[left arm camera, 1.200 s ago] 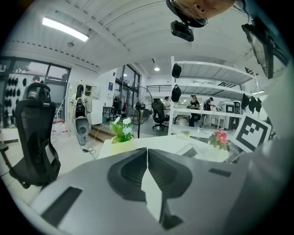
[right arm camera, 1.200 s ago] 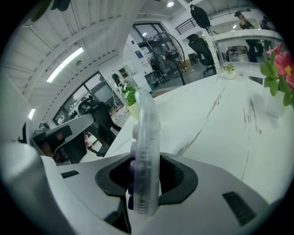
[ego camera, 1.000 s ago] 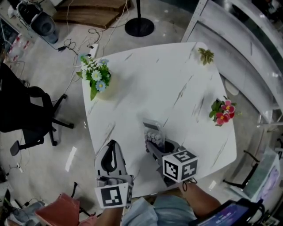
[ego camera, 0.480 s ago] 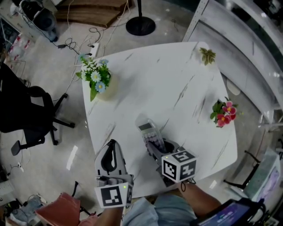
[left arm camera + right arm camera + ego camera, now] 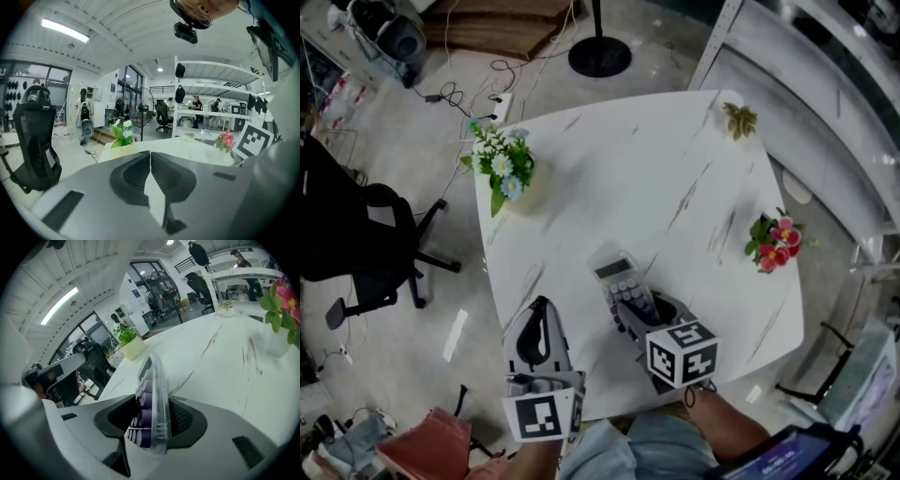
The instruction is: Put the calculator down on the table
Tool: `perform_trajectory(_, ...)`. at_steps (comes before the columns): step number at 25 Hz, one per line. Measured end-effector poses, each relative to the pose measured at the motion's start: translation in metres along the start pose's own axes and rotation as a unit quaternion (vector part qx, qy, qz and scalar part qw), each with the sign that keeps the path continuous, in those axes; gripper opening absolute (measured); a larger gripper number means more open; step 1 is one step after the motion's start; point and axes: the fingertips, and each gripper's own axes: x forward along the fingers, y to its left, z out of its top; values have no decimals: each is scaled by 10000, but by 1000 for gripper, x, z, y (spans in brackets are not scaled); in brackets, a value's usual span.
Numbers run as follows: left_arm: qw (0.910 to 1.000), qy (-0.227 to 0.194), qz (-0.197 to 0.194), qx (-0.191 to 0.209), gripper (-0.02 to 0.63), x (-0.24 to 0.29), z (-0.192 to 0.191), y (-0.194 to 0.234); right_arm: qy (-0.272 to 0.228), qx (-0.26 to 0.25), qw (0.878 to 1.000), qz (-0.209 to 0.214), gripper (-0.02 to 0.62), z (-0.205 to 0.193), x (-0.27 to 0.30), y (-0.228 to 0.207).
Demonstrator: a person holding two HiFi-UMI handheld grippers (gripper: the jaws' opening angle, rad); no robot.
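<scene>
A clear-cased calculator (image 5: 620,279) with purple keys lies between the jaws of my right gripper (image 5: 631,311), near the front of the white marble table (image 5: 675,187). In the right gripper view the calculator (image 5: 149,371) stands on its long edge and leans towards the right-hand pad, with a gap beside the left one. The jaws of my right gripper (image 5: 153,401) have just been opening around it and now stand open. My left gripper (image 5: 537,339) hovers at the table's front left edge. Its jaws (image 5: 150,157) meet, shut on nothing.
A pot of white and blue flowers (image 5: 502,164) stands at the table's far left. Red flowers (image 5: 773,239) sit at the right edge, a small green plant (image 5: 737,119) at the far corner. A black office chair (image 5: 356,234) stands on the floor to the left.
The right jaws have spread apart. The calculator has tipped forward and leftward, so its display and keys now face up in the head view. The left gripper has stayed still.
</scene>
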Motion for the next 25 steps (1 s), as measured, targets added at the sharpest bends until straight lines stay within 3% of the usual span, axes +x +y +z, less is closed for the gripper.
perform_trajectory(7, 10000, -27, -27, 75, 9, -2, 3, -9, -76, 46, 10000, -39, 256, -4, -5, -17)
perform_trajectory(14, 9999, 6, -147, 63, 9, -3, 4, -25, -138, 95, 9998, -67, 261, -5, -11, -33)
perform_trajectory(18, 9998, -164, -146, 30, 9, -10, 23, -30, -406, 79, 9991, -69, 261, 11, -30, -30)
perform_trajectory(21, 9992, -370, -121, 3, 9, -26, 54, -29, -839, -473, 9953, -102, 261, 44, -62, -1)
perform_trajectory(25, 9939, -1098, -90, 39, 9, -39, 118, -24, -1925, -1657, 9672, -90, 244, 123, -105, 59)
